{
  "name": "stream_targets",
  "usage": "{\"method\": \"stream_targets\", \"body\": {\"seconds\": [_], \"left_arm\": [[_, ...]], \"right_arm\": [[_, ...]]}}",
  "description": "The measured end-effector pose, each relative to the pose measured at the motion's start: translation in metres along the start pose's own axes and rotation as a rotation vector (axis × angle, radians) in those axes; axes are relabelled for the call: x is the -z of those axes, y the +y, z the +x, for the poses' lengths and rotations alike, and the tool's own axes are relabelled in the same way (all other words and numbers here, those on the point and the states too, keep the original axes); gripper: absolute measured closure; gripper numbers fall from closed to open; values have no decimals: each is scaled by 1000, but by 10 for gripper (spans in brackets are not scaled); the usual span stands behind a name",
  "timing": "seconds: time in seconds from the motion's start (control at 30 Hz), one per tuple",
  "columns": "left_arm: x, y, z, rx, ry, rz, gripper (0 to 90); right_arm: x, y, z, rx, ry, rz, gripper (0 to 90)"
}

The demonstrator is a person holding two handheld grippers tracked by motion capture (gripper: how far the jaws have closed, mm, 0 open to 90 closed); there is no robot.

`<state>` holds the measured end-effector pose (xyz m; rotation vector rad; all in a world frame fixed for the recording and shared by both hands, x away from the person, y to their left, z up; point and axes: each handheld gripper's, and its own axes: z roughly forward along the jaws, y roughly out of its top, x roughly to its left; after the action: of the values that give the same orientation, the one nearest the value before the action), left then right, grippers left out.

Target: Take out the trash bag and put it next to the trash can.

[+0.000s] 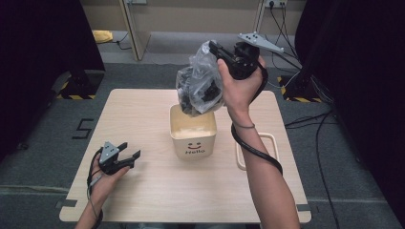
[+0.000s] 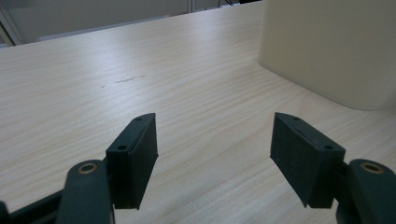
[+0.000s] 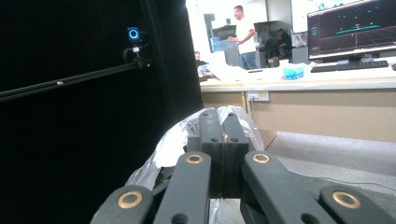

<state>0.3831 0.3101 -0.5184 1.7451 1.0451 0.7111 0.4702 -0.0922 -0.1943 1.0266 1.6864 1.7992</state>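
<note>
A clear plastic bag (image 1: 200, 83) with dark contents hangs above the cream bin (image 1: 193, 136) that has a smiley and "Hello" on its front. My right gripper (image 1: 213, 47) is shut on the bag's top edge, raised well over the table. In the right gripper view the jaws are pressed together with the bag's film (image 3: 173, 140) bunched around them. My left gripper (image 1: 131, 150) rests on the table at the front left, open and empty; its view has the bin's wall (image 2: 327, 46) at the upper right.
The light wooden table (image 1: 143, 191) carries a cream tray-like lid (image 1: 241, 152) right of the bin. Black curtains and stand bases flank the table. Cables trail on the floor at the right. People and a desk with a monitor stand far off in the right gripper view.
</note>
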Motion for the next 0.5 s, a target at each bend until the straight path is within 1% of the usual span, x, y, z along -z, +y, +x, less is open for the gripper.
{"method": "stream_targets", "body": {"seconds": [0.5], "left_arm": [[0,0,0,0,-1,1,314]], "right_arm": [[5,4,-10,-19,-23,-20,900]]}}
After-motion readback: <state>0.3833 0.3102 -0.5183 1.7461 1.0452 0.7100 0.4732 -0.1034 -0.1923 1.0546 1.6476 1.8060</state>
